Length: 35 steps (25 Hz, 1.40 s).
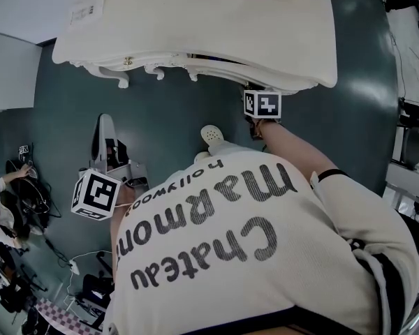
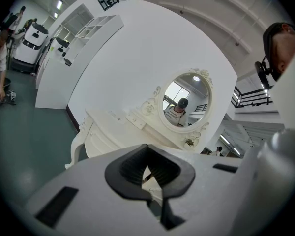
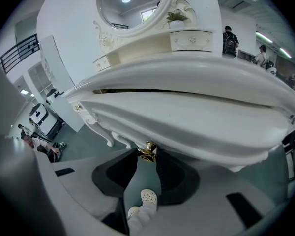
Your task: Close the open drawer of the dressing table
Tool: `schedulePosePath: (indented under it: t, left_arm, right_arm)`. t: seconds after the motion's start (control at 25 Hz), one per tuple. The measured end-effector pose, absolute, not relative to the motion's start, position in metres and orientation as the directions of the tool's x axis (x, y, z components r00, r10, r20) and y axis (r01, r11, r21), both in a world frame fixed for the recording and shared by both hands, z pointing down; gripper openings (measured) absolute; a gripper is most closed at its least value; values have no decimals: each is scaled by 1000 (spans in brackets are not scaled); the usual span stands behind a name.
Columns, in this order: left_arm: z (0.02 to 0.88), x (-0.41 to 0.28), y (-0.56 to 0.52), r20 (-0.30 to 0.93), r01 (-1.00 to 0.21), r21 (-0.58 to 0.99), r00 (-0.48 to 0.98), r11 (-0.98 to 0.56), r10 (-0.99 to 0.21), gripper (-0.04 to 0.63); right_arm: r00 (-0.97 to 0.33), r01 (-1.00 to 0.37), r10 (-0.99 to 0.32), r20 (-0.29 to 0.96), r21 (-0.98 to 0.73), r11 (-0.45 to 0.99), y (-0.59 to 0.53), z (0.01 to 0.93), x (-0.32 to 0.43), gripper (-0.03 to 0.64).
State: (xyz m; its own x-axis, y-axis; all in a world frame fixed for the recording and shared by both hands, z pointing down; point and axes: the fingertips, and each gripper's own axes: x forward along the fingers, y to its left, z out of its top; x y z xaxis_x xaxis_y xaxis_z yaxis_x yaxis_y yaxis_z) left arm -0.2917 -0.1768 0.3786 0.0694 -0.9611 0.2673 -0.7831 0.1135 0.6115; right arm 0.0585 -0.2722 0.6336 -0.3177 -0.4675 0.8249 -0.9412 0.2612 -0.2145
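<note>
The cream dressing table stands at the top of the head view. Its drawer front sits a little out from under the tabletop, with a dark slit above it. My right gripper reaches up under the table's front edge, and its marker cube shows there. Its jaws are closed on the drawer's gold knob, which fills the gap at their tips. My left gripper hangs back at my left side, shut and holding nothing. It points at the table from a distance.
My white shoe stands on the dark floor just before the table. A wheeled device, cables and a seated person are at the left. An oval mirror tops the table against a white wall.
</note>
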Motion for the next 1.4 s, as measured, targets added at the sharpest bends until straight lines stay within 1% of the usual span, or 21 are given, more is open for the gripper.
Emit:
schedulePosePath:
  t: [0.48,1.04,1.2,1.4]
  left_arm:
    - [375,-297,-184,256,-794,599,70,101,-964,8]
    - [386,-296,-182,287,-787,602,61,131,-956,8]
    - [385,-298,-184,286,-794,594,59,129,-957,8]
    - [388,-299,-181,306,-794,592,60,140,-950,8]
  right_arm:
    - [-280,-948,-481,831,-163,272,-285,632,59,140]
    - [-274,-950,-492,826,-151,275,-294,638,59,140]
    - [-251,-955,-515,820,-122,271,-304,635,60,140]
    - [-244,-957,-512,824,-118,266,-304,637,62,140]
